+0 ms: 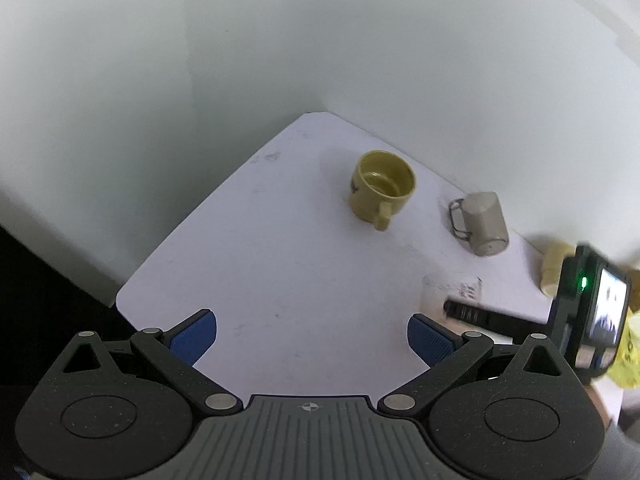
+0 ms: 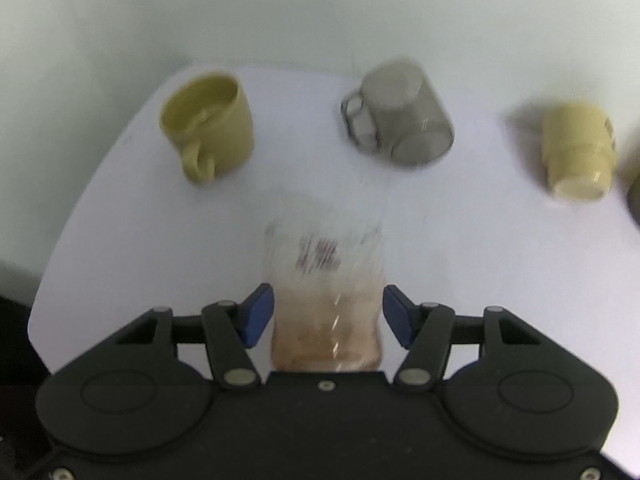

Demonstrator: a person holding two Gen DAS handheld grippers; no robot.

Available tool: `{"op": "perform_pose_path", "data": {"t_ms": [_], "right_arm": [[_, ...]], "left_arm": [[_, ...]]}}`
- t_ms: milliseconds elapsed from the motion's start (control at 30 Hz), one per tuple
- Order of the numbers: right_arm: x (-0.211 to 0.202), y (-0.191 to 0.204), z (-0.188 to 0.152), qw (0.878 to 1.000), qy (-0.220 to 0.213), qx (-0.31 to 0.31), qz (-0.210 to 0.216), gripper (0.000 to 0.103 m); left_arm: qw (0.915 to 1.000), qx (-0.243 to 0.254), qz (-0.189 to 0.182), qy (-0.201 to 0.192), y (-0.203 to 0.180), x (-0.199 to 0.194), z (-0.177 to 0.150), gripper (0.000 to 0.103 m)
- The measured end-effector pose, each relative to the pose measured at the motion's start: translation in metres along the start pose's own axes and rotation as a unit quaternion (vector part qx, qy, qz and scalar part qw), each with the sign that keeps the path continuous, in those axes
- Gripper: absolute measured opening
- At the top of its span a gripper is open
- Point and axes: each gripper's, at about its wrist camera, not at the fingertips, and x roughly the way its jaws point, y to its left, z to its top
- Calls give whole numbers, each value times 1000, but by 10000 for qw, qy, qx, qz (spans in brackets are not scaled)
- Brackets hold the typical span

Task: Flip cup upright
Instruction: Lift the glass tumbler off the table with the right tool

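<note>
Right gripper (image 2: 328, 314): blue pads (image 2: 256, 314) sit on either side of a clear plastic cup (image 2: 326, 276), touching or nearly touching its lower body. Frame is motion-blurred, so I can't tell if the jaws are actually clamped or just flanking it. The clear cup has a brownish tint in the part nearest the camera and a red/dark printed mark further up; its orientation isn't readable through the blur.

Left gripper (image 1: 312, 340): jaws wide apart, nothing between them, over bare white table (image 1: 260, 260).

Layout relative to the clear cup, right wrist view:
- olive mug (image 2: 210, 126) beyond it and to the left, upright, mouth open upward, handle toward the camera
- grey translucent mug (image 2: 396, 114) beyond it, slightly right, tilted with its rim low against the table, handle on the left
- cream mug (image 2: 578, 150) far right, looks tipped, blurred

In the left wrist view the olive mug (image 1: 382, 188) and grey translucent mug (image 1: 480, 224) stand near the table's back edge by the white wall (image 1: 320, 40). The right gripper's body (image 1: 592, 312), green LED lit, shows at the frame's right edge, with the clear cup (image 1: 452, 288) faintly visible just left of it.
</note>
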Motion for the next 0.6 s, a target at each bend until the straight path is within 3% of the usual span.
{"op": "perform_pose_path", "data": {"t_ms": [167,267,467,600], "right_arm": [[14,0,5,9993,325,-40,162,68],[16,-2,1,9983,421,300,270,68],[11,-2,-11,9949,352,937,-79,67],[1,-12,-28,9829,457,1763,-276,67]], "left_arm": [[9998,151,-73,51,11,-1,0,103],[9997,194,-94,119,18,3,0,103],[9986,453,-147,232,23,14,-2,103],[9970,693,-214,275,16,22,-7,103]]}}
